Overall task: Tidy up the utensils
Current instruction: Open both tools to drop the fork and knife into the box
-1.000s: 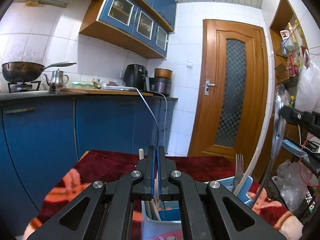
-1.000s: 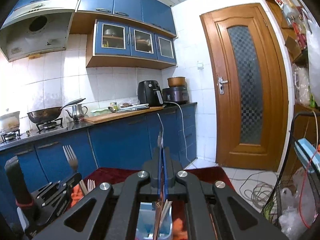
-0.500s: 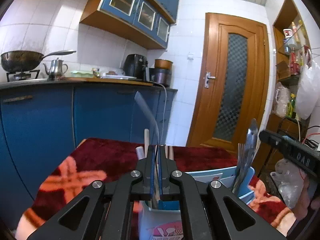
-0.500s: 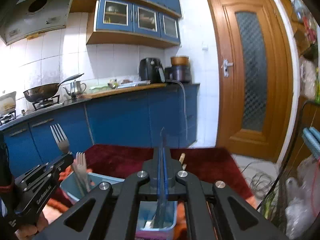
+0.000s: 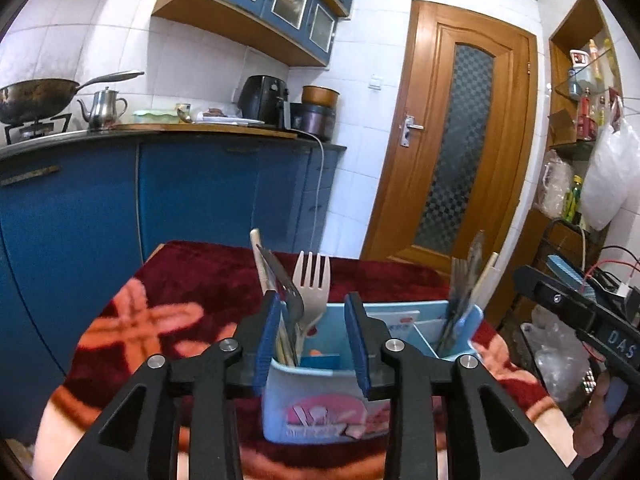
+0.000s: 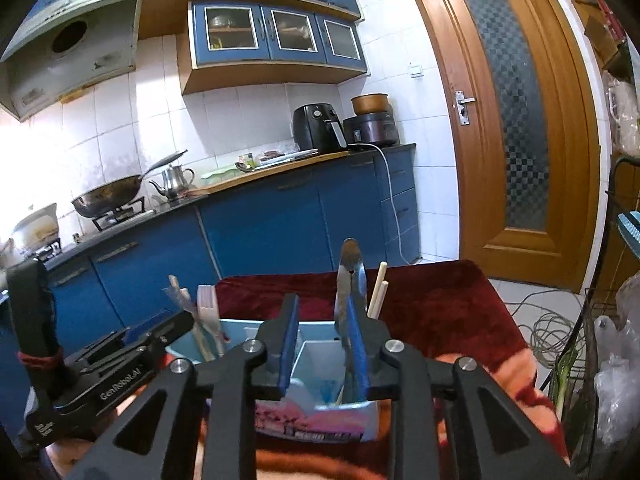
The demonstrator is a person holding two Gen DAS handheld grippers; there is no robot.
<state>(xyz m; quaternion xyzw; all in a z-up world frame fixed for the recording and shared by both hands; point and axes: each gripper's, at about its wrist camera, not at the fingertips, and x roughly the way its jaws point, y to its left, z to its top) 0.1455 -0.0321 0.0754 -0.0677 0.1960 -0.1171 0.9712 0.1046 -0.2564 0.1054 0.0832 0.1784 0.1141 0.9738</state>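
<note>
Utensils stand in the blue caddy [image 5: 320, 400] just beyond both spread-fingered, empty grippers, left gripper [image 5: 313, 338] and right gripper [image 6: 323, 346], whose blue pad seemingly touches the spoon [image 6: 347, 280], so withdrawing might tip it out onto the red tablecloth [image 6: 440, 296].

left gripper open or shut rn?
Open. The left gripper has its blue pads spread apart over the blue utensil holder, gripping nothing.

upright fork [image 5: 311, 285] between spread fingers [image 5: 267, 334], caddy [image 5: 320, 408] below
</note>
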